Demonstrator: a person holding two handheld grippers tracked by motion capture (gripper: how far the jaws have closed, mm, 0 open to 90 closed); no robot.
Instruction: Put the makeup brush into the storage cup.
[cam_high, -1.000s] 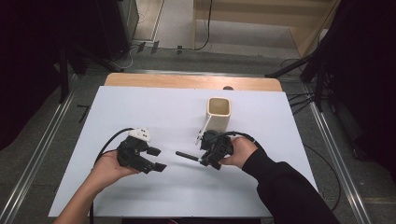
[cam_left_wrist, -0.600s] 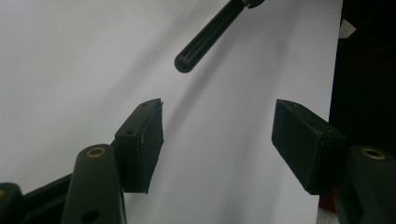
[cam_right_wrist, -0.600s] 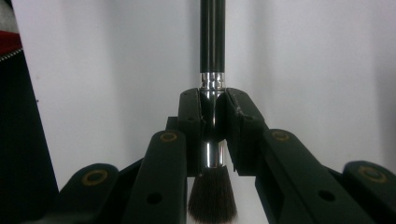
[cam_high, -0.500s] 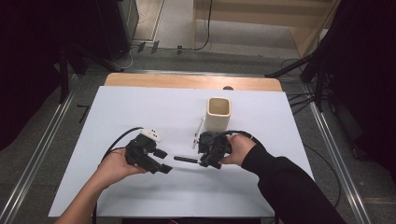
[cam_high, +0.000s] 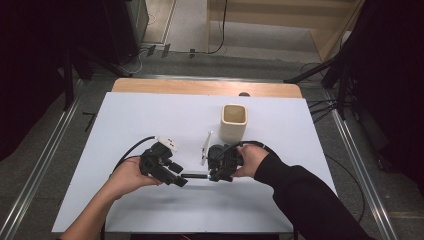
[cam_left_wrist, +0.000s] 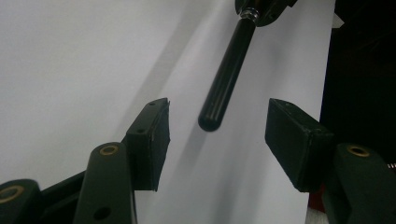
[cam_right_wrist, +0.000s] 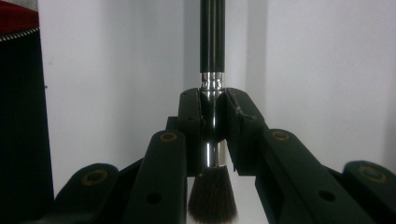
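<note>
Looking down from the high view, the white-topped desk carries a square cream cup toward its far side, and both hands meet in front of it. The right tool is clamped on a slim black-handled brush with a silver ferrule, held level above the desk, its long axis running across the desk toward the left tool, which has come in from the left since a second ago until its tips sit just at the handle's free end. A half-second back there was more of a gap between them.

In the left gripper view, the jaws stand wide apart and the rounded handle end lies between them, pointing back at the camera; nothing is pinched yet.

In the right gripper view, the jaws are closed on the shiny ferrule, dark bristles behind the grip and the handle running straight away.
</note>
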